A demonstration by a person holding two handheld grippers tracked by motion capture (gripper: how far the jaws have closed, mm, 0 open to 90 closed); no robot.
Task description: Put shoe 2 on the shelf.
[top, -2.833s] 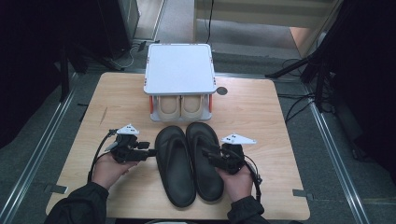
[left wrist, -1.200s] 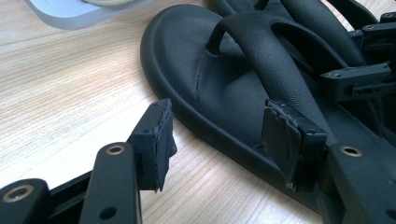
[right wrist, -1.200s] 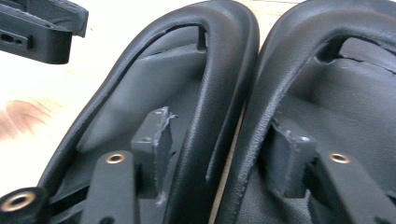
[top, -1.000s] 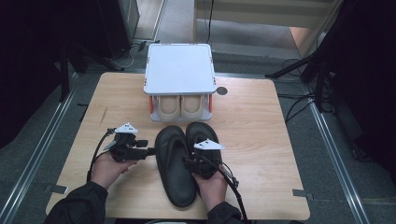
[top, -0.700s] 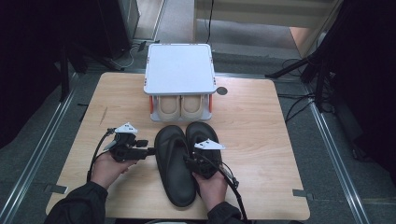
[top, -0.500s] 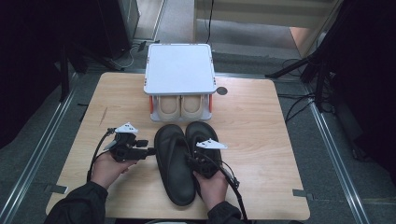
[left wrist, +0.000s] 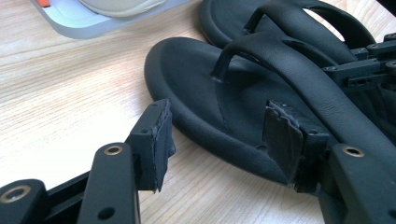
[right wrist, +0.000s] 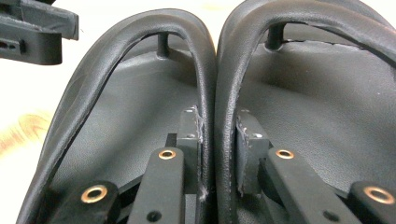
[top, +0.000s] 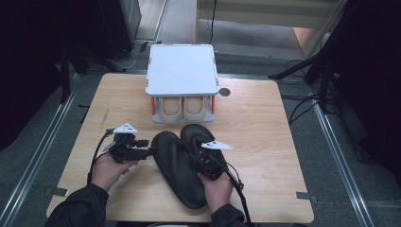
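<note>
1. Right gripper view: our right gripper (right wrist: 217, 154) has just been closing its jaws and now pinches the two inner straps of the pair of black rubber flip-flops (top: 189, 161) together, so both can lift as one.
2. They lie side by side on the pale wooden surface (top: 265, 123), before the white shoe rack (top: 182, 71).
3. Our left gripper (left wrist: 224, 140) waits with wide jaws straddling the left sole's edge, ready to steady it.

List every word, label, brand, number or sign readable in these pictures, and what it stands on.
None: no readable text shows in any view.
Black flip-flops: straps and footbeds plain, no brand visible.
Grey-topped shoe rack: top blank.
Beige shoes in the rack: no marking legible.
Grippers, wooden table: unmarked.
</note>
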